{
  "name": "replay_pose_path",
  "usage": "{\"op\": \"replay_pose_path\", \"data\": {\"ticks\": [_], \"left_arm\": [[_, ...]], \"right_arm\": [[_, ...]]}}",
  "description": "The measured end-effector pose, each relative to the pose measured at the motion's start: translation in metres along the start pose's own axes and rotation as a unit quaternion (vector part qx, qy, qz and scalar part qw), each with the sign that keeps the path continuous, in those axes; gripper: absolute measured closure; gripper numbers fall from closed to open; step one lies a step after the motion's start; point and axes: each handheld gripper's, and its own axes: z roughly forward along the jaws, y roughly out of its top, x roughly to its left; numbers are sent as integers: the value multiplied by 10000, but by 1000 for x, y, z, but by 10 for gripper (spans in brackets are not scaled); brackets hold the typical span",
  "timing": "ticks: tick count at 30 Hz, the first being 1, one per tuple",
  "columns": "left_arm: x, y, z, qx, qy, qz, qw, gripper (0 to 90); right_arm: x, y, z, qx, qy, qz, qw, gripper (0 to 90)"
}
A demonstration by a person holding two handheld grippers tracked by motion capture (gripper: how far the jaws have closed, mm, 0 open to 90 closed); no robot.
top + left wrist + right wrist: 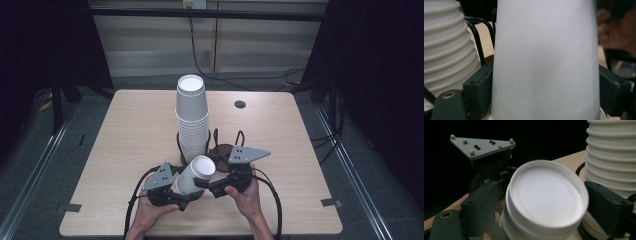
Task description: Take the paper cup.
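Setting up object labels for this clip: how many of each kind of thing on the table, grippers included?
Grippers: 2, the left gripper and the right gripper
Tall stack of white paper cups: 1
Separate white cup lot held in the left gripper, apparently nested cups: 1
Black wire cup holder: 1
Total: 5
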Motion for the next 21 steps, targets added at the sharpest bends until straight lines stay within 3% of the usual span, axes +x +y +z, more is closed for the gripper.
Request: {"op": "replay_pose_path", "data": {"ticks": [2,7,8,12,16,17,21], "left_arm": [[2,-2,0,150,73,18,9999,155],[6,0,-2,291,-3,9,9996,156],[7,3,-3,444,-22,80,9990,156],[8,8,-5,670,-50,194,9976,157],[10,9,-6,790,-31,185,9967,158],[10,10,-6,945,-12,271,9952,158],[10,15,-6,1150,-44,451,9923,159]], "right_arm": [[-1,-2,-3,51,-9,-24,10000,138],[-5,-9,-10,150,-81,77,9998,137],[-7,-11,-12,197,-60,105,9997,133],[-9,-10,-15,389,-64,49,9992,132],[-10,-10,-17,501,-59,-6,9987,132],[-11,-11,-17,573,-19,-19,9984,132],[-15,-14,-18,750,20,-14,9972,132]]}}
